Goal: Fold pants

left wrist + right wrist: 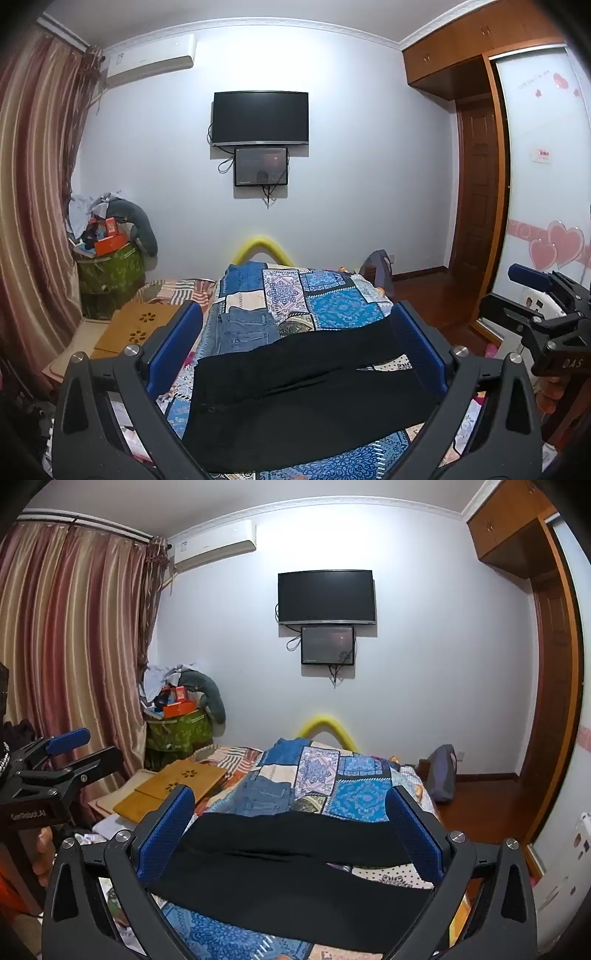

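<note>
The pants (295, 398) are soft black cloth, not shiny. The bed cover (332, 306) is printed cloth. The left tool (295, 347) and right tool (291, 830) are dull black plastic with bumpy blue pads (166, 834) and shiny metal screws (457, 836).

At the left edge of the right wrist view, the left gripper (77, 753) carries white lettering that reads roughly "GenRobot.AI". At the right edge of the left wrist view, the right gripper (535, 291) shows "DAS". Other labels are too small to read.
</note>
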The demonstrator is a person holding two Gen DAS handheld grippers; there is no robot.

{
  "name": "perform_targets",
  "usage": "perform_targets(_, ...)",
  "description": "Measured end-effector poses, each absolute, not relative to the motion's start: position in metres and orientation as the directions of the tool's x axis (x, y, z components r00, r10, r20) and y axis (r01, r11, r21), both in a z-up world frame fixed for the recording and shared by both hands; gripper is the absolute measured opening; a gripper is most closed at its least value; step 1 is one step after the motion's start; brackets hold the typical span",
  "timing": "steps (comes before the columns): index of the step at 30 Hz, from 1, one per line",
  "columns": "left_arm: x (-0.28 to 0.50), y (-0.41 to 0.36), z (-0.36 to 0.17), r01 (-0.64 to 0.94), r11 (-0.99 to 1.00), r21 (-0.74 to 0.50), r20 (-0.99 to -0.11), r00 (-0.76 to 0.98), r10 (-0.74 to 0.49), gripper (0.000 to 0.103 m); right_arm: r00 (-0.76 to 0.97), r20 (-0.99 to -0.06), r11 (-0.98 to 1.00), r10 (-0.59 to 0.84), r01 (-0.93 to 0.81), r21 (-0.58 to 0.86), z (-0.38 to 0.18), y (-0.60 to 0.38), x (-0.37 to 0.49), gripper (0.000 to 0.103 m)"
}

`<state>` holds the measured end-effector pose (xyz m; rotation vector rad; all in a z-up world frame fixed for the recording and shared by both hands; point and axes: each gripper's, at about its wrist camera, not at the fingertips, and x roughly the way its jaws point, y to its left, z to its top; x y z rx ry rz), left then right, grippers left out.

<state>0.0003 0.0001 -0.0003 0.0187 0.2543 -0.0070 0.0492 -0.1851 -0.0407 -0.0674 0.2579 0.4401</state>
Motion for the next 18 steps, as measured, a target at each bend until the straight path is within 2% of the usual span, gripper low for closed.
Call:
perform_targets(5, 0.005, 0.003, 0.001, -0.007, 1.0, -0.009, -0.274, 0.962, 0.005, 0.103, 0.872, -0.259, 0.902, 0.416, -0.431, -0.005, -0.04, -0.185, 0.05, 0.103)
perform_targets(18, 0.003, 0.0, -0.009, 0.004, 1.0, 0.004, -0.246, 0.969, -0.003, 0.103, 0.878, -0.257, 0.907, 0.405, -0.421, -0.011, -0.038, -0.185, 0.05, 0.103)
